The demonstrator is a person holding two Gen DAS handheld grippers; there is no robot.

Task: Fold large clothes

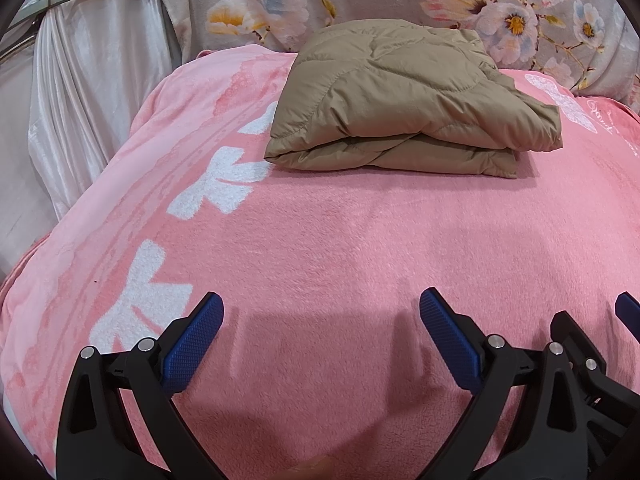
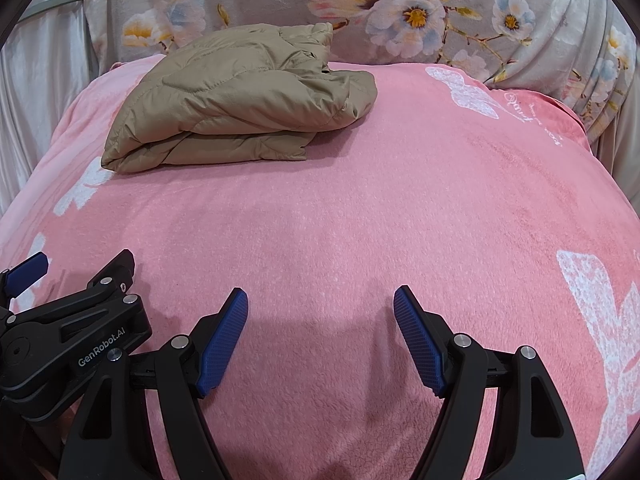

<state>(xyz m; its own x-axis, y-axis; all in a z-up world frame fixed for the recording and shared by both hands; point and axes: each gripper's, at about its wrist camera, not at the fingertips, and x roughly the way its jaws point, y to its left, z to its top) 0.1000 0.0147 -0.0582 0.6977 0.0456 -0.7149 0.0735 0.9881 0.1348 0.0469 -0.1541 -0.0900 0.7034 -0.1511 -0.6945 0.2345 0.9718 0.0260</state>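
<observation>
the tan quilted jacket (image 1: 408, 96) is lying folded in a thick bundle on the pink blanket (image 1: 320, 248) of the bed, in the upper middle of the left wrist frame and the upper left of the right wrist frame. the left gripper (image 1: 322, 320) and the right gripper (image 2: 320, 316) are both standing wide and holding nothing, low in their frames, well apart from the jacket.

the folding is looking all but done; if a last tidy is wanted, it is best to be pressing the puffy top layer flat and squaring the edges rather than pinching one thin layer.

the right wrist view is showing the jacket's loose, rumpled right end (image 2: 352, 88), while the left wrist view is showing the white curtain (image 1: 80, 92) at the left.
</observation>
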